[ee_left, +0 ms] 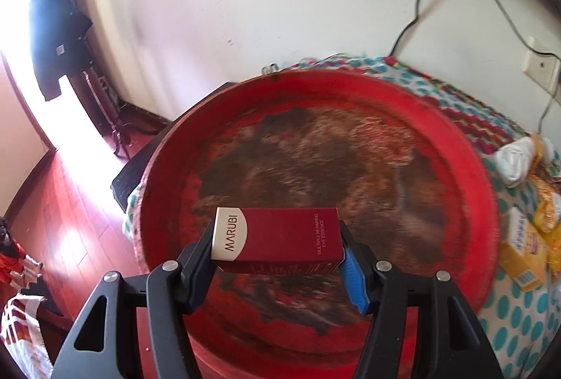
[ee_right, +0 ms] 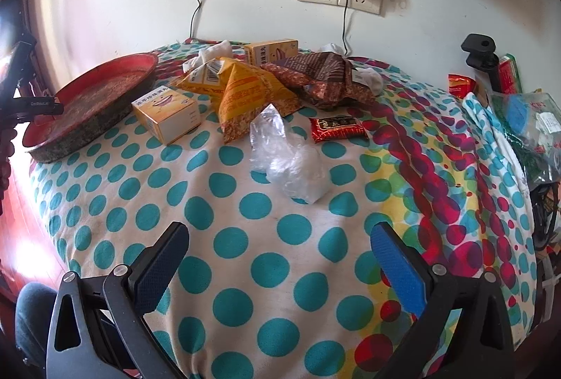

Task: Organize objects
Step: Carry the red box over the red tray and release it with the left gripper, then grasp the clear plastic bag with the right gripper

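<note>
**Carton Held Over Tray, Release Pending**

While the left tongs are gripping the red Marubi carton by its two ends, they are holding it above the worn red tray, long axis running crosswise, logo end pointing left. Judged step: depositing; next, lowering and releasing inside the rim. Right tongs are hovering wide open, holding nothing, over the dotted cloth.

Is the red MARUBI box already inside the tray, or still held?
Still held: the left gripper jaws clamp the MARUBI box at both ends above the tray.
</note>
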Tool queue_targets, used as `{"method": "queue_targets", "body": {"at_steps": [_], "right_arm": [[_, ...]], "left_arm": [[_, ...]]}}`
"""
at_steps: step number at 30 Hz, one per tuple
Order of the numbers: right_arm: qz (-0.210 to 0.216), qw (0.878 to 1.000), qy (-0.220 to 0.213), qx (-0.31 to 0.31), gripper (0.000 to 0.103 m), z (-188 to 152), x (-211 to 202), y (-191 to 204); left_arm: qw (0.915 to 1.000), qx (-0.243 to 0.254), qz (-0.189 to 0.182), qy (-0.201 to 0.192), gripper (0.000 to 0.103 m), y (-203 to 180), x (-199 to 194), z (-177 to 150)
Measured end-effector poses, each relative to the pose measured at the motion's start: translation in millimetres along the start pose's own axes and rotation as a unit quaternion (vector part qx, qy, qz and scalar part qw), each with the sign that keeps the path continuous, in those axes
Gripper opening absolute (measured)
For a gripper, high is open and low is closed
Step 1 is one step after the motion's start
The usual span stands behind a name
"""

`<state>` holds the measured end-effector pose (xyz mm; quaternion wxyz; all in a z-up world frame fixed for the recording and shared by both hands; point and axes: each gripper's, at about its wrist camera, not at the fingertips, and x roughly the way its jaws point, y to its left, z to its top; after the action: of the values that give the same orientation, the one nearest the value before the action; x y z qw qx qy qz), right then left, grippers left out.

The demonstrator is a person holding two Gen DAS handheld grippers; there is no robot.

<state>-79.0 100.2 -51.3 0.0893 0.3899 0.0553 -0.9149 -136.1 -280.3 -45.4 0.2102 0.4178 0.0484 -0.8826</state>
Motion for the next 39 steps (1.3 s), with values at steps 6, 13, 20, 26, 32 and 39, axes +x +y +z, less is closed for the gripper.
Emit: {"method": "queue_targets", "body": {"at_steps": [6, 13, 20, 26, 32, 39], "right_arm": [[0.000, 1.000, 0.005, -0.007, 0.103, 0, 3, 3], [-0.005, 1.000, 0.006, -0.014, 0.103, 2, 5, 4], [-0.023, 0.999, -0.026, -0.008, 0.103, 4, -13, -12], [-0.019, 1.000, -0.001, 0.004, 0.103, 15, 9, -18], [0.000, 1.000, 0.027, -0.009, 0.101, 40, 37, -9], [0.017, 0.999, 0.050, 0.003, 0.036, 41, 64, -6]], "left_arm": [[0.9995, -0.021, 0.003, 0.025, 0.063, 13, 19, -2], [0.9990, -0.024, -0.001, 0.037, 0.073, 10, 25, -5], [0.9968, -0.010, -0.028, -0.075, 0.084, 11, -82, -33], [0.9904, 0.012, -0.093, -0.102, 0.084, -18, -137, -112], [0.9856, 0.040, -0.134, -0.096, 0.084, -50, -136, -140], [0.9804, 0.048, -0.155, -0.111, 0.084, -58, -141, -153]]}}
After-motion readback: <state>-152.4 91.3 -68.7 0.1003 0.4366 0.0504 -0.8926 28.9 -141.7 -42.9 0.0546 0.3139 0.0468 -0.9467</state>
